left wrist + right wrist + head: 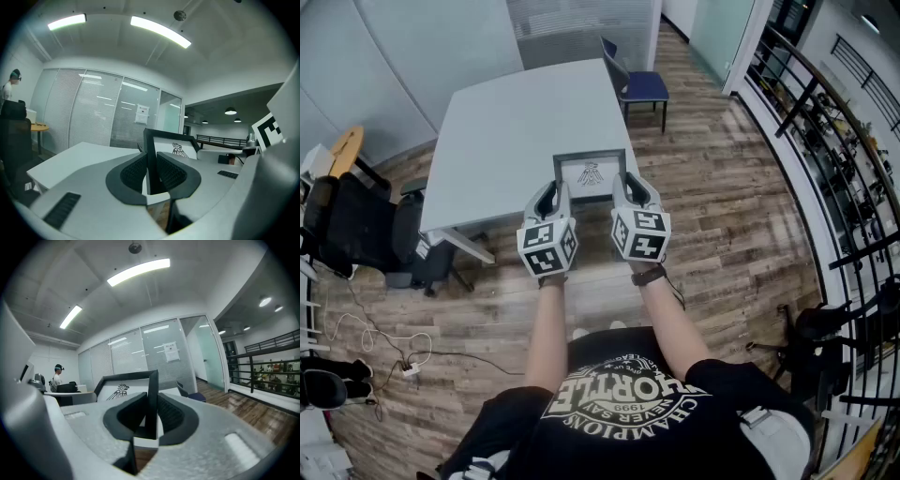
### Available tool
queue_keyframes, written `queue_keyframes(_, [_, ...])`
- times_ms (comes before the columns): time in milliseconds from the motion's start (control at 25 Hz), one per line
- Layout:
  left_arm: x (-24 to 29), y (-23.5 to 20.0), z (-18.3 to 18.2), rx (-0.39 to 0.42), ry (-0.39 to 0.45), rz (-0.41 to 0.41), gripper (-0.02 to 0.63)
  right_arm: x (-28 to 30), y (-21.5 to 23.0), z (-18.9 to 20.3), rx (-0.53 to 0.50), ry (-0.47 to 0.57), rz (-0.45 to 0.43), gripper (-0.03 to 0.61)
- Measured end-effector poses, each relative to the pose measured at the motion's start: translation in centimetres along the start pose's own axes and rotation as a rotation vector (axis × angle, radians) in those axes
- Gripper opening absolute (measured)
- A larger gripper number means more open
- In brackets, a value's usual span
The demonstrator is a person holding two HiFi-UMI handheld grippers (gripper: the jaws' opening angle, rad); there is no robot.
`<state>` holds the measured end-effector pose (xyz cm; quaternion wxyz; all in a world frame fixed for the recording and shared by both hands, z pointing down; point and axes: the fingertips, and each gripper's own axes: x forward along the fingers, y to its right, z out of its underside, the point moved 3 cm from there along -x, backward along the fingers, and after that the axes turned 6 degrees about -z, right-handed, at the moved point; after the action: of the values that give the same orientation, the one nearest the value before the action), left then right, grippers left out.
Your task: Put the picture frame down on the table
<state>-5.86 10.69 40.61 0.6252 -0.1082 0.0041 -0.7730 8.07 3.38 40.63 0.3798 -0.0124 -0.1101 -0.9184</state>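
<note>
A dark-framed picture frame (pixel 591 172) with a white picture and a small black emblem is held in the air over the near edge of the white table (pixel 506 131). My left gripper (pixel 555 195) is shut on its left side bar (pixel 152 161). My right gripper (pixel 624 191) is shut on its right side bar (pixel 152 401). Both gripper views show the frame edge-on between the dark pads, the emblem (pixel 179 149) facing up toward me. The frame's bottom edge is hidden behind the grippers.
A blue chair (pixel 639 84) stands at the table's far right corner. Black office chairs (pixel 356 230) sit left of the table, with cables on the wood floor. A black railing (pixel 825 141) runs along the right. A person (pixel 57 376) stands far off by a desk.
</note>
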Motion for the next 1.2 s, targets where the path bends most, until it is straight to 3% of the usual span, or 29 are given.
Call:
queue_keyframes(640, [6.2,5.2,2.3,0.0,-0.049,0.059,0.072,1.5,8.0,1.0,0.036,-0.045,0.065,0.067])
queue_keyframes(920, [11.2,3.2,2.3,-0.002,-0.07,0.058,0.072,6.4,9.1,1.5,0.056,-0.058,0.064,0.067])
queue_keyframes(1200, [19.4,-2.4,1.5,-0.011,-0.078,0.064,0.072,16.2,9.0,1.9,0.059,-0.068,0.068,0.067])
